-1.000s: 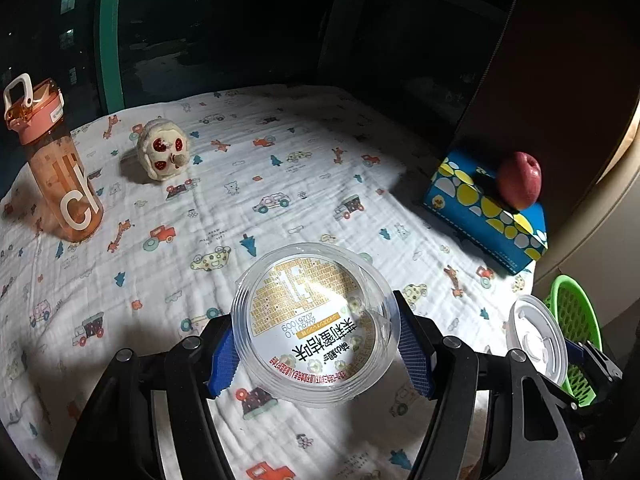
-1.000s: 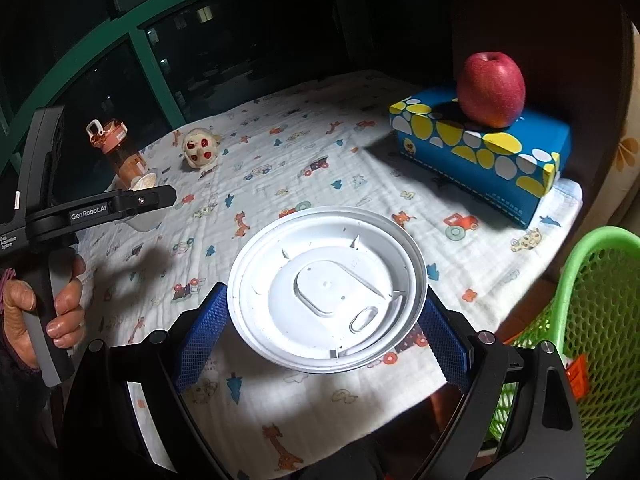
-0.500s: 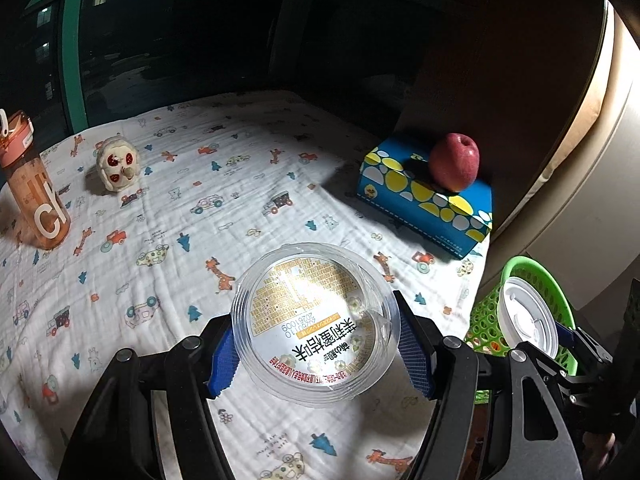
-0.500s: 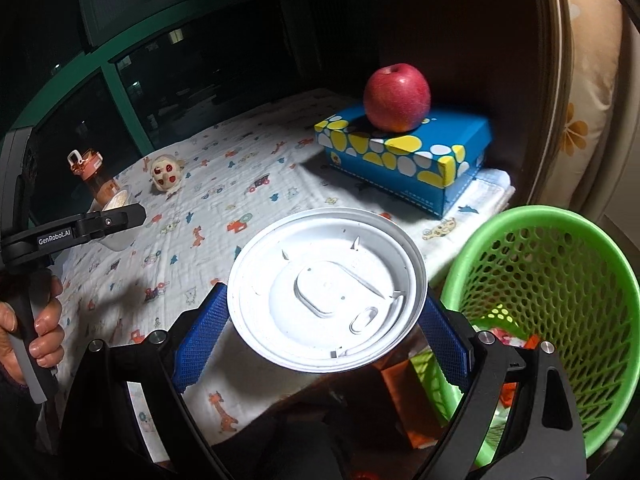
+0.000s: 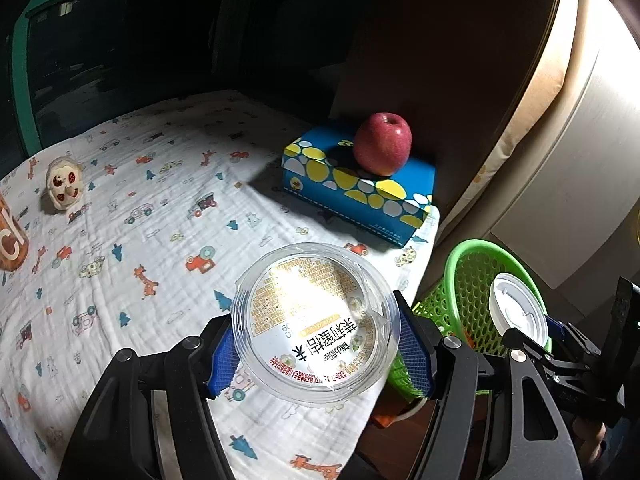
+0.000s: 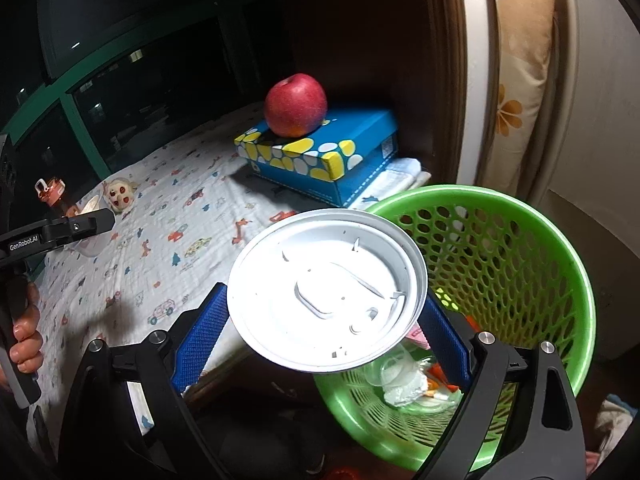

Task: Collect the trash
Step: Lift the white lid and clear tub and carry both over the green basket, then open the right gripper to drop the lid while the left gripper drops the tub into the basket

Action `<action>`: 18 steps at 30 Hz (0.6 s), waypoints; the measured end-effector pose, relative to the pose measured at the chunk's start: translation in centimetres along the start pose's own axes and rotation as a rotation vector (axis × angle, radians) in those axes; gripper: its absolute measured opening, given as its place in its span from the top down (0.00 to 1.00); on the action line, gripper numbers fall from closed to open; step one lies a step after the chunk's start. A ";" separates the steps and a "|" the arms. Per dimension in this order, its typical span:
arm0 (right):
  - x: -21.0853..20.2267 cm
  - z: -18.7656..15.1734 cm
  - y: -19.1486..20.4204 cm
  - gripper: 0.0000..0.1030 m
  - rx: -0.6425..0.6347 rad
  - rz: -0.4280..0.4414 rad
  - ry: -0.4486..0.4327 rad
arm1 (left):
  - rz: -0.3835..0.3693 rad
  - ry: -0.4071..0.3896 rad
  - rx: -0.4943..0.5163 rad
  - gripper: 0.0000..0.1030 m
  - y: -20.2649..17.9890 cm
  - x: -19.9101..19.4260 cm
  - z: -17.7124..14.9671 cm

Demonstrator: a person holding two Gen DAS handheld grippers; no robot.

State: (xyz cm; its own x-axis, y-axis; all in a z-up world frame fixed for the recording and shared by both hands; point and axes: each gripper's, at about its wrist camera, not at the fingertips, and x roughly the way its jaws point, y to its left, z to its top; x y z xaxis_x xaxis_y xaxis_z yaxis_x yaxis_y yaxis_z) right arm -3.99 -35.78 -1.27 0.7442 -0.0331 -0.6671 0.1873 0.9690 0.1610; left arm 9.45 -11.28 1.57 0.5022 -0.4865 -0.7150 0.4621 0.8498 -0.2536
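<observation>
1. My left gripper [image 5: 316,334] is closed about half-way on a clear round plastic container with a printed yellow-and-white label [image 5: 314,326]; both blue pads press its rim.
2. My right gripper [image 6: 326,320] stands wide, its pads clamped on the edge of a flat white round plastic lid [image 6: 326,290].
3. The green perforated plastic basket [image 6: 520,240] already holds crumpled wrappers and sits below the edge of the bed's white vehicle-print cloth [image 5: 140,208].
4. Governing relation: in the right wrist view the basket mouth lies at 3 to 4 o'clock of the lid, partly beneath it. In the left wrist view the basket [image 5: 460,276] lies at 3 o'clock of the container, clear of it.
5. Judgement: the right hand is nearer, so the lid should drop first; the container needs further travel toward 3 o'clock.
6. The red apple [image 5: 382,144] on the blue spotted tissue box [image 5: 352,188] sits at 12 o'clock and is not trash.
</observation>
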 end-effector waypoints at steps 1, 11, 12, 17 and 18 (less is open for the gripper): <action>-0.2 -0.1 -0.6 0.12 0.009 -0.009 0.000 | -0.006 0.001 0.008 0.37 -0.5 0.1 0.0; -1.2 -1.5 -5.9 0.12 0.073 -0.099 0.011 | -0.069 0.026 0.073 0.37 -5.3 1.4 0.3; -1.3 -1.7 -6.3 0.12 0.079 -0.108 0.012 | -0.073 0.028 0.083 0.37 -5.8 1.6 0.3; -1.4 -2.3 -8.2 0.11 0.112 -0.134 0.027 | -0.091 0.042 0.119 0.37 -8.1 2.3 0.2; -1.4 -2.5 -8.5 0.11 0.118 -0.138 0.030 | -0.094 0.046 0.126 0.37 -8.5 2.5 0.2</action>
State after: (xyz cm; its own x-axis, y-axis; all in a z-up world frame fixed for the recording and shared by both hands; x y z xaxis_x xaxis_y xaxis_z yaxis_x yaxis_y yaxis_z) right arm -8.21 -43.39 -3.51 0.6869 -0.1546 -0.7101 0.3617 0.9202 0.1495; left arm 6.94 -19.78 2.04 0.4198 -0.5504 -0.7217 0.5952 0.7672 -0.2390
